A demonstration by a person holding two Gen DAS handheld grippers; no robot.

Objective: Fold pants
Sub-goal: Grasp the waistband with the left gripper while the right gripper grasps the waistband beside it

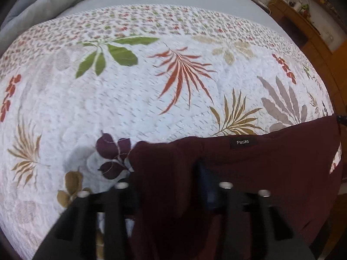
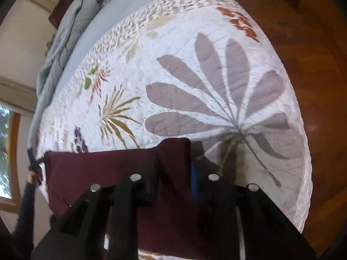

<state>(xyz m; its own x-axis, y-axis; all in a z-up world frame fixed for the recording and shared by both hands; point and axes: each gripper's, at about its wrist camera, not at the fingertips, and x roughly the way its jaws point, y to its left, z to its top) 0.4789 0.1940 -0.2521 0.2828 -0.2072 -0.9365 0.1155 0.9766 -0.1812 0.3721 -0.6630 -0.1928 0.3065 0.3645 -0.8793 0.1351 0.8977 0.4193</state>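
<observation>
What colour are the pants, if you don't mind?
Dark maroon pants, clearest in the left wrist view.

Open quilt [image 1: 134, 108] ahead — no obstacles

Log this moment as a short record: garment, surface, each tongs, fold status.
garment: dark maroon pants, black label on the top edge
surface: white leaf-print quilt on a bed
left tongs: closed on one end of the top edge
right tongs: closed on the other end of the top edge
fold status: top edge stretched between both tongs; no fold visible
</observation>
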